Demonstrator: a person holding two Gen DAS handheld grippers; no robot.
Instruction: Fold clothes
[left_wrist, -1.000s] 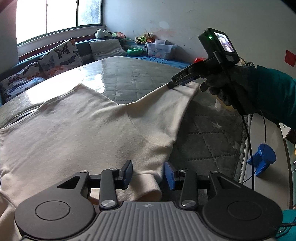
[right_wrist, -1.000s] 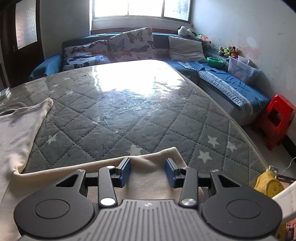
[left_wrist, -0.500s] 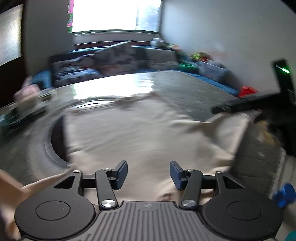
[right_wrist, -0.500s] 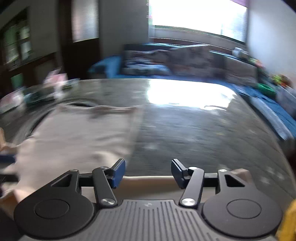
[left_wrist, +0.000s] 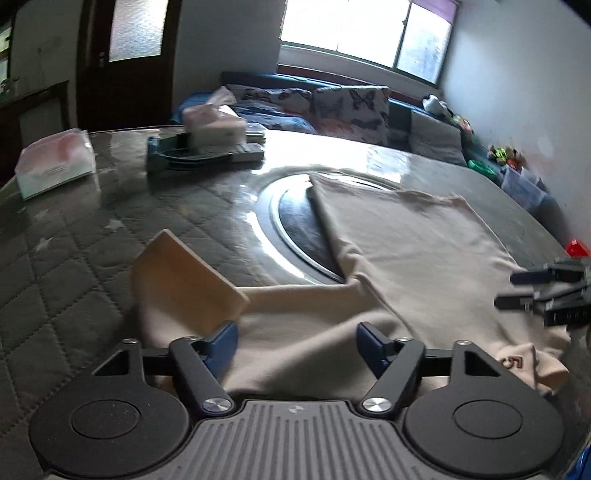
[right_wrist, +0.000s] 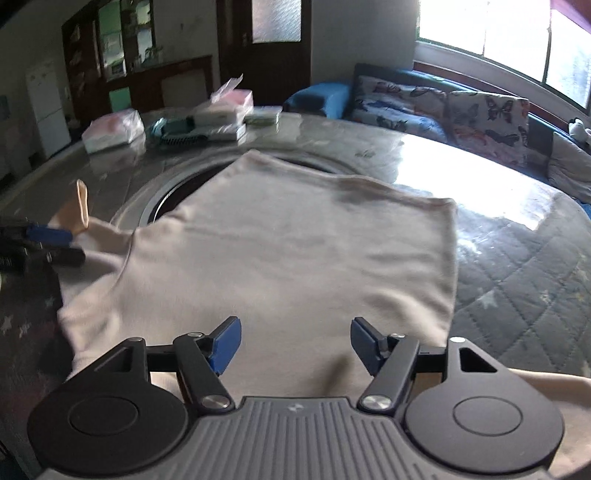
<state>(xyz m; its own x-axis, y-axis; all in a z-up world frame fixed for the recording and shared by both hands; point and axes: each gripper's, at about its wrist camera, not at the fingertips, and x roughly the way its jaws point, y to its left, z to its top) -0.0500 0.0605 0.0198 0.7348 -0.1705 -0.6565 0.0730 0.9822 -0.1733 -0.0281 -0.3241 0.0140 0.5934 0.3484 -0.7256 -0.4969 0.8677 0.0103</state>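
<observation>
A cream sweatshirt (left_wrist: 406, 251) lies spread on the round quilted table (left_wrist: 74, 229), partly over a steel-rimmed hole in the table's middle (left_wrist: 295, 225). It also shows in the right wrist view (right_wrist: 295, 251). My left gripper (left_wrist: 297, 345) is open over a sleeve whose cuff (left_wrist: 184, 273) stands up at the left. My right gripper (right_wrist: 293, 347) is open over the near edge of the sweatshirt. The right gripper's fingers (left_wrist: 535, 291) show at the right of the left wrist view, and the left gripper's fingers (right_wrist: 48, 240) at the left of the right wrist view.
Tissue packs (left_wrist: 55, 162) and a dark tray with boxes (left_wrist: 207, 147) sit at the table's far left. A sofa with butterfly cushions (left_wrist: 347, 107) runs under the window. A red stool (left_wrist: 578, 247) stands at the right.
Both grippers have swung round to the left across the table and their jaws have opened wider. The sweatshirt, held stretched before, now lies flat with one sleeve folded in.
</observation>
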